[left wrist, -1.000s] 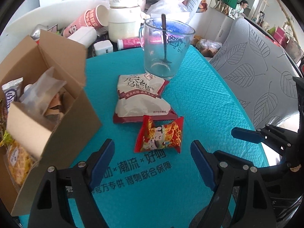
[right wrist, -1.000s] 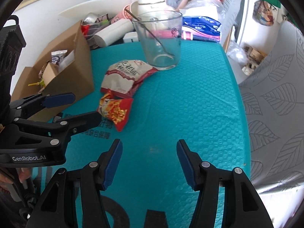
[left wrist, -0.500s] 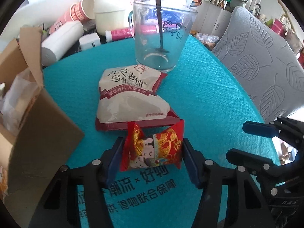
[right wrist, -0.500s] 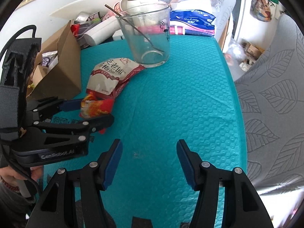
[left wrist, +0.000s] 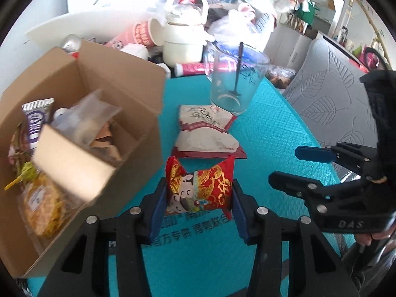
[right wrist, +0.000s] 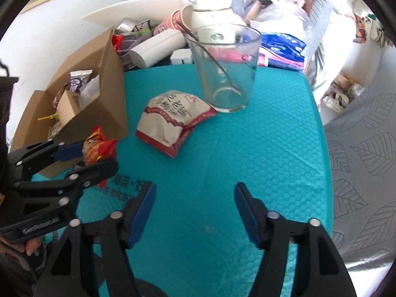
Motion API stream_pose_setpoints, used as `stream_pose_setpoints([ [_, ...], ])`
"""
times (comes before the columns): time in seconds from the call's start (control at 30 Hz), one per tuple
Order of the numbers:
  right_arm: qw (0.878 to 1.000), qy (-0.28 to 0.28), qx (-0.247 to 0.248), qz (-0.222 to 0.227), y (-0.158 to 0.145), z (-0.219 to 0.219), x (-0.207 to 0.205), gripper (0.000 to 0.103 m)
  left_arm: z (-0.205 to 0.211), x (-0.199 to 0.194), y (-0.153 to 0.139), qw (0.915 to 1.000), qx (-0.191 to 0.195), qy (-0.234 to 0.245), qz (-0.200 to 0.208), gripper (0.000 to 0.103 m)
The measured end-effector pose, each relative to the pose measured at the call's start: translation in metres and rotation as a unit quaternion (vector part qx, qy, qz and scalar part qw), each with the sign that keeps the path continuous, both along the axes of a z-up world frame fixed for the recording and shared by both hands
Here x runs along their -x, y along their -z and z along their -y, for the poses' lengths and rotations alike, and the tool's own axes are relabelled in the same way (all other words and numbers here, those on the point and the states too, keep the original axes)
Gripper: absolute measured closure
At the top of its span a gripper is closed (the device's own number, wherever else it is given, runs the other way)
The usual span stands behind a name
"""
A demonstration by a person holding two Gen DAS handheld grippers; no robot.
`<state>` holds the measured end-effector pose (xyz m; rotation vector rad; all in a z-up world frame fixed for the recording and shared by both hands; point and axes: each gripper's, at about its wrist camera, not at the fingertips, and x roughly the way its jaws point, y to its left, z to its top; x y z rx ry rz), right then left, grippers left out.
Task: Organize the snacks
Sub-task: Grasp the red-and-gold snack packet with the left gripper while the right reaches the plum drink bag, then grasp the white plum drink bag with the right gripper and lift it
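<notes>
My left gripper (left wrist: pixel 198 193) is shut on a small red snack packet (left wrist: pixel 200 188) and holds it above the teal mat, beside the open cardboard box (left wrist: pixel 81 133) that holds several snacks. The packet (right wrist: pixel 99 148) and the left gripper (right wrist: pixel 99 156) also show in the right wrist view, next to the box (right wrist: pixel 99 99). A white and red snack bag (left wrist: pixel 205 133) lies on the mat beyond it, also in the right wrist view (right wrist: pixel 173 121). My right gripper (right wrist: pixel 195 198) is open and empty over the mat; it shows in the left wrist view (left wrist: pixel 292 165).
A glass cup (right wrist: pixel 225 69) with a spoon stands behind the white bag. Paper cups (left wrist: pixel 138 34), a white kettle (left wrist: pixel 185 37) and bags crowd the back of the table. A grey leaf-patterned sofa (right wrist: pixel 358 148) lies to the right of the teal mat (right wrist: pixel 259 160).
My left gripper closed on the red packet, lifted it off the mat and swung left toward the box. The right gripper stayed open and hardly moved.
</notes>
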<state>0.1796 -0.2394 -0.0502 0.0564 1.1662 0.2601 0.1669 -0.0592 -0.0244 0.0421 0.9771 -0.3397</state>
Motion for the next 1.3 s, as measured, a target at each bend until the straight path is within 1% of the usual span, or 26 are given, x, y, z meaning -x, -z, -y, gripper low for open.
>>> stream_pose_setpoints([
  [0.13,1.0,-0.01,-0.012,0.008,-0.005,-0.014,-0.01,0.032,-0.02,0.009,-0.018,0.9996,0.002,-0.025,0.015,0.056],
  [0.33,1.0,0.004,-0.025,0.003,-0.003,-0.031,-0.038,0.031,-0.035,0.01,-0.039,0.9987,0.006,-0.036,0.036,0.056],
  [0.37,1.0,0.005,-0.027,0.003,-0.002,-0.033,-0.043,0.031,-0.036,0.008,-0.04,0.9986,0.008,-0.038,0.037,0.056],
  [0.43,1.0,0.01,-0.023,0.002,0.002,-0.04,-0.055,0.025,-0.039,0.005,-0.039,0.9985,0.012,-0.041,0.035,0.056],
  [0.47,1.0,0.012,-0.016,0.002,0.005,-0.043,-0.061,0.023,-0.041,0.003,-0.039,0.9984,0.015,-0.043,0.033,0.056],
  [0.57,1.0,0.024,-0.002,-0.01,0.022,-0.049,-0.08,0.023,-0.044,-0.002,-0.037,0.9982,0.022,-0.047,0.029,0.056],
  [0.7,0.998,0.05,-0.025,-0.038,0.038,-0.047,-0.097,0.023,-0.045,-0.009,-0.035,0.9982,0.025,-0.048,0.027,0.056],
  [0.73,0.997,0.056,-0.024,-0.044,0.042,-0.048,-0.102,0.02,-0.046,-0.01,-0.035,0.9982,0.026,-0.047,0.027,0.056],
  [0.8,0.997,0.059,-0.022,-0.049,0.047,-0.052,-0.108,0.014,-0.046,-0.012,-0.034,0.9982,0.027,-0.046,0.027,0.056],
  [0.93,0.997,0.057,-0.024,-0.05,0.054,-0.056,-0.114,0.014,-0.045,-0.012,-0.034,0.9982,0.024,-0.045,0.029,0.056],
  [0.97,0.997,0.056,-0.018,-0.042,0.053,-0.056,-0.112,0.016,-0.044,-0.011,-0.034,0.9983,0.023,-0.045,0.03,0.056],
  [1.03,0.998,0.054,-0.009,-0.034,0.053,-0.055,-0.109,0.025,-0.042,-0.009,-0.034,0.9984,0.02,-0.043,0.031,0.056],
  [1.1,0.998,0.044,-0.018,-0.031,0.051,-0.053,-0.105,0.035,-0.042,-0.007,-0.034,0.9985,0.022,-0.041,0.028,0.056],
  [1.17,0.999,0.036,-0.019,-0.034,0.05,-0.051,-0.103,0.041,-0.042,-0.006,-0.032,0.9987,0.028,-0.038,0.021,0.056],
  [1.27,0.999,0.025,-0.029,-0.036,0.047,-0.047,-0.094,0.05,-0.042,0.0,-0.03,0.9988,0.026,-0.038,0.017,0.056],
  [1.3,0.998,0.021,-0.037,-0.036,0.045,-0.046,-0.091,0.057,-0.042,0.001,-0.03,0.9988,0.027,-0.037,0.016,0.056],
])
